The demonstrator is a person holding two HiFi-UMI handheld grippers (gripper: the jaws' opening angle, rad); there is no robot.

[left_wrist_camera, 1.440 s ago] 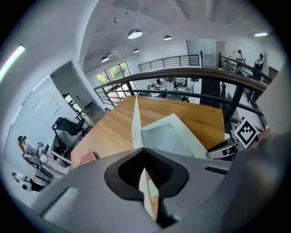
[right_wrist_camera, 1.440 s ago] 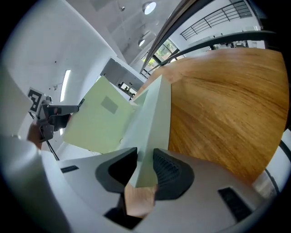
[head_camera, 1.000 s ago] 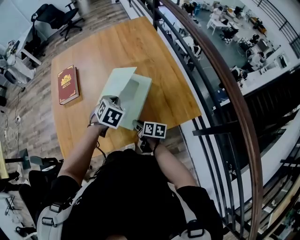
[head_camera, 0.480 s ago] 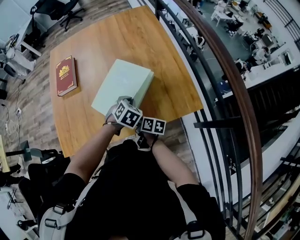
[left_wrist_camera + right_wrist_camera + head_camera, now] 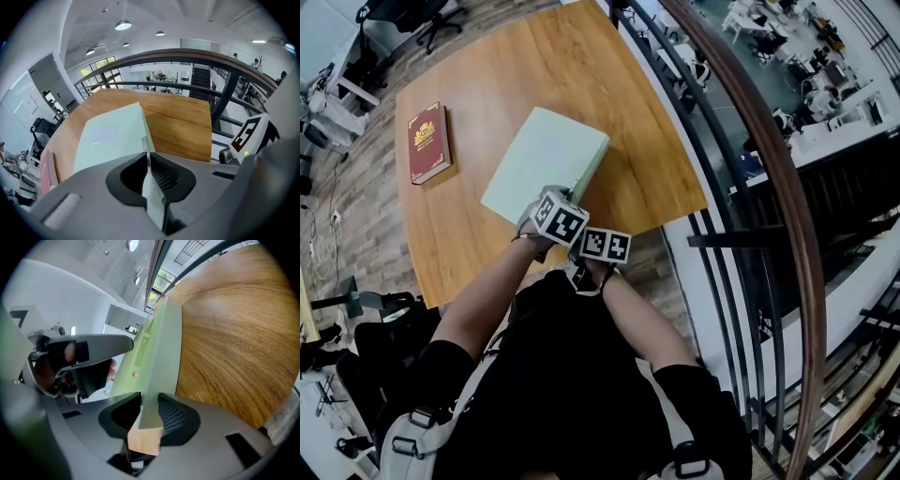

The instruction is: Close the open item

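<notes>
Left gripper [image 5: 147, 160] points steeply down at the near edge of the pale green box [image 5: 546, 155]. Its jaws have just been opening and now stand a little apart. The thin front edge of the box's lid [image 5: 108, 136] runs up between them, lying against the right-hand pad rather than being pinched.

Just beside it, the right gripper [image 5: 149, 411] comes in lower and flatter. It is clamped on the box's near corner, with the thick green side wall filling the space between its pads. In the right gripper view the left gripper's body shows beyond that wall, on the far side of the same corner. In the head view the two marker cubes sit close together at the table's near edge, the left one over the box and the right one partly off the table.

With its lid down flat on the body, the box lies closed near the middle of the wooden table [image 5: 647, 159], turned at an angle to the table's sides. A dark red book [image 5: 426, 142] lies well apart from it, towards the table's far left corner. A curved wooden handrail on dark metal bars [image 5: 750, 141] runs past the table's right side, with an office floor far below it.
</notes>
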